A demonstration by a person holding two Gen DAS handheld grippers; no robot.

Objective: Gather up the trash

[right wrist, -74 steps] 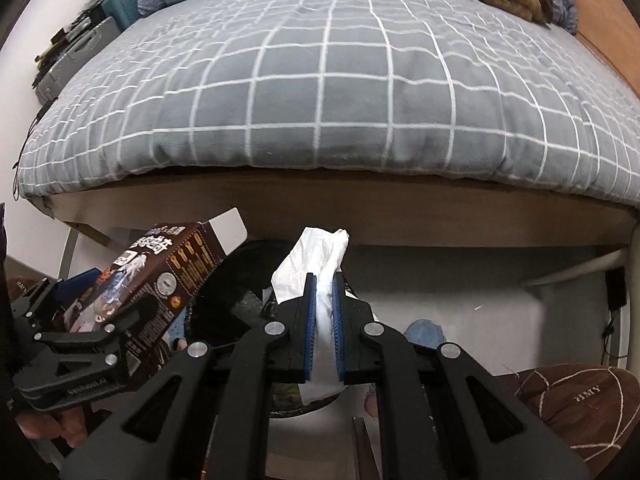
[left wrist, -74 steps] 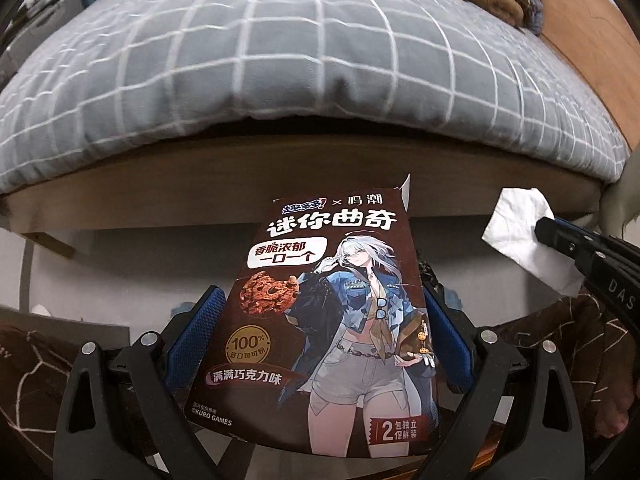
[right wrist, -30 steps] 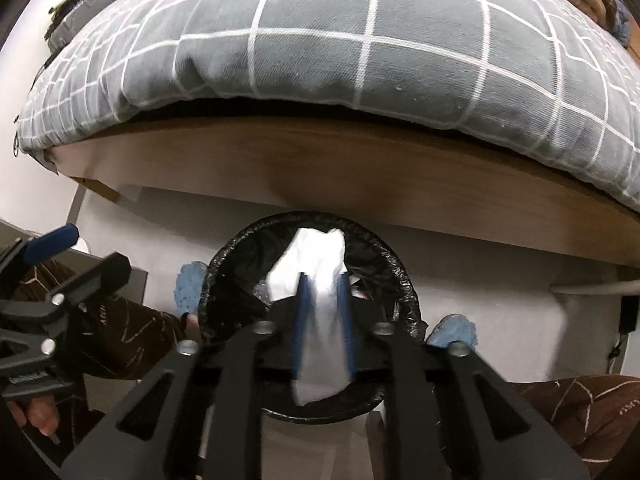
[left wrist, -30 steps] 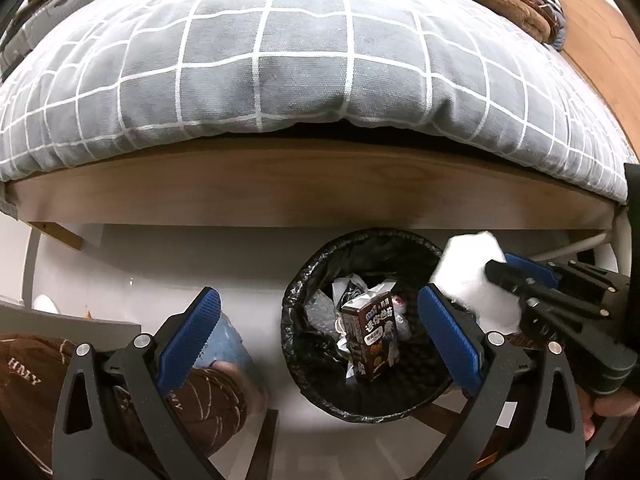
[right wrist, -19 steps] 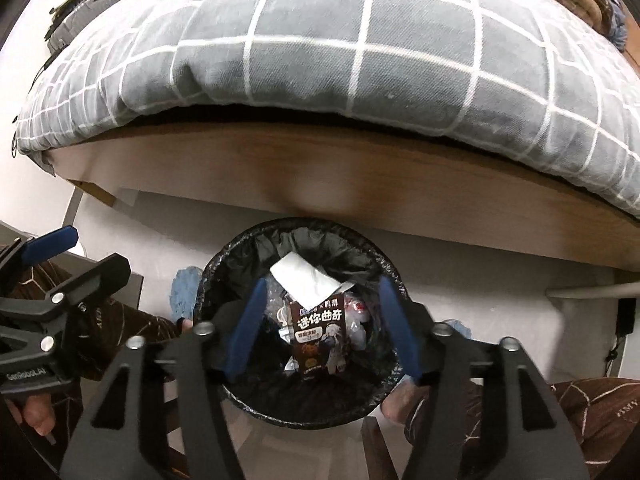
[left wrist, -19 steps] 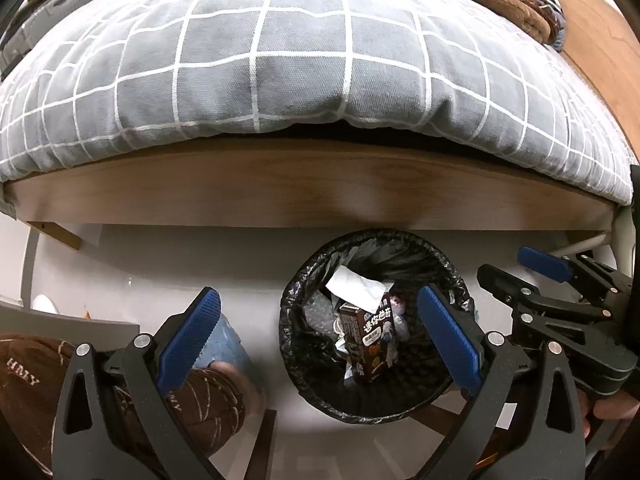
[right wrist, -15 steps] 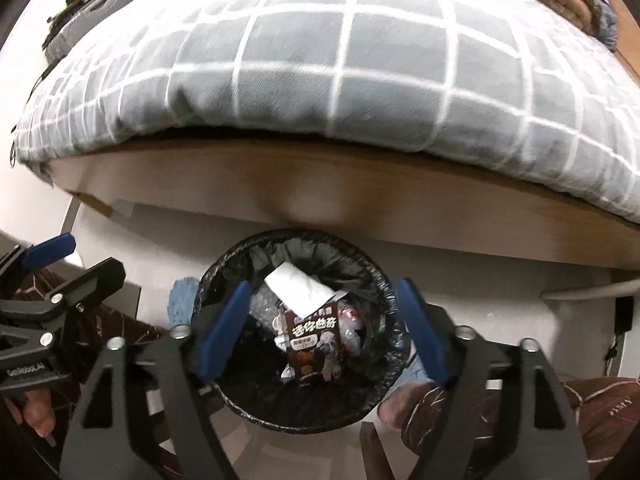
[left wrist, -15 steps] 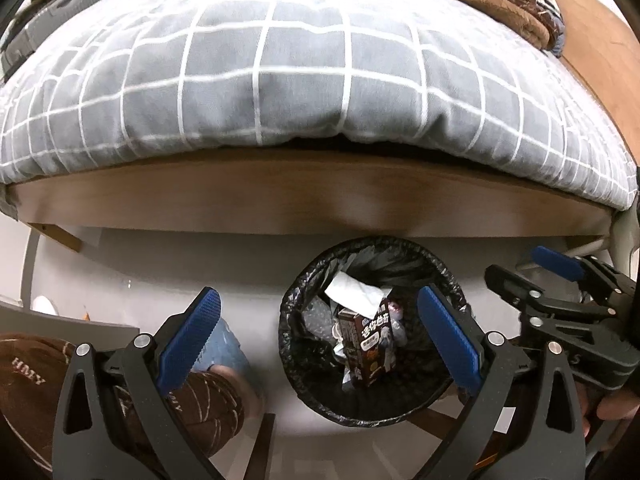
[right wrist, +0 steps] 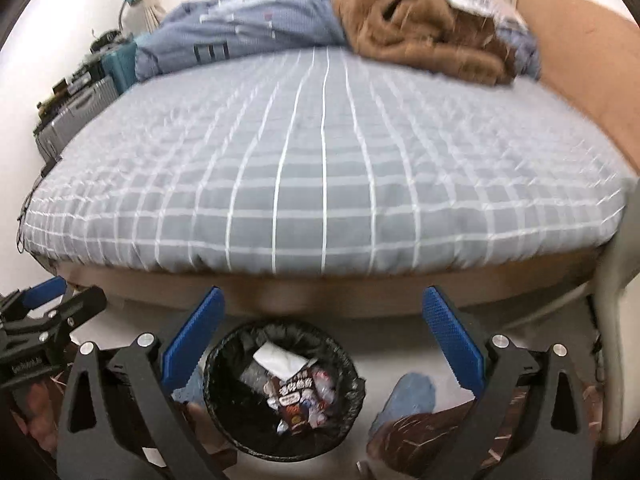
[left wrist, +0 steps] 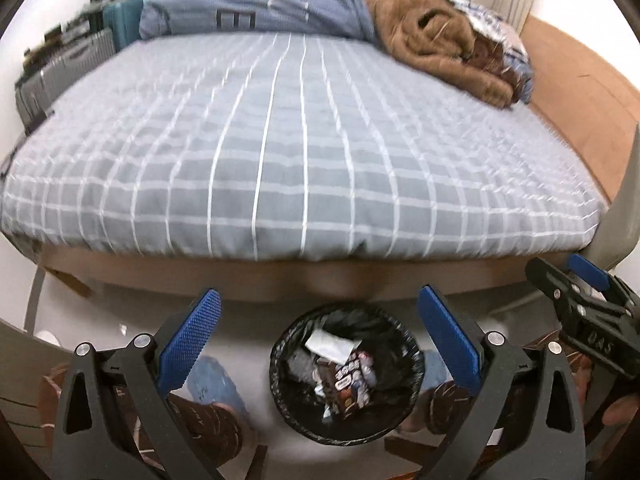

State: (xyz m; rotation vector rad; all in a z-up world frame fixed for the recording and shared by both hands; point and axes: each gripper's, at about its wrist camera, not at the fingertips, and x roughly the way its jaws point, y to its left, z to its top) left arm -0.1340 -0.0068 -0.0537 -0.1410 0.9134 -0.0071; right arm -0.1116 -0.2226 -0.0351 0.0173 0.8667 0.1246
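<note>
Trash bin (left wrist: 346,380) at lower centre of frame, on floor (left wrist: 248,332) before bed (left wrist: 296,152). Tissue (left wrist: 329,344) and snack box (left wrist: 349,380) inside bin, tissue toward upper left of box. Blanket (left wrist: 436,36) at upper right on bed. Suitcases (left wrist: 76,60) at upper left beside bed.

Grey checked bed (left wrist: 280,152), brown blanket (left wrist: 440,36), suitcase (left wrist: 60,68).

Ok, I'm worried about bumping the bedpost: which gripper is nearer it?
Right. The right gripper, jaws opening with nothing between them, hangs just left of the bedpost; the left gripper is farther left, centred over the bin.
</note>
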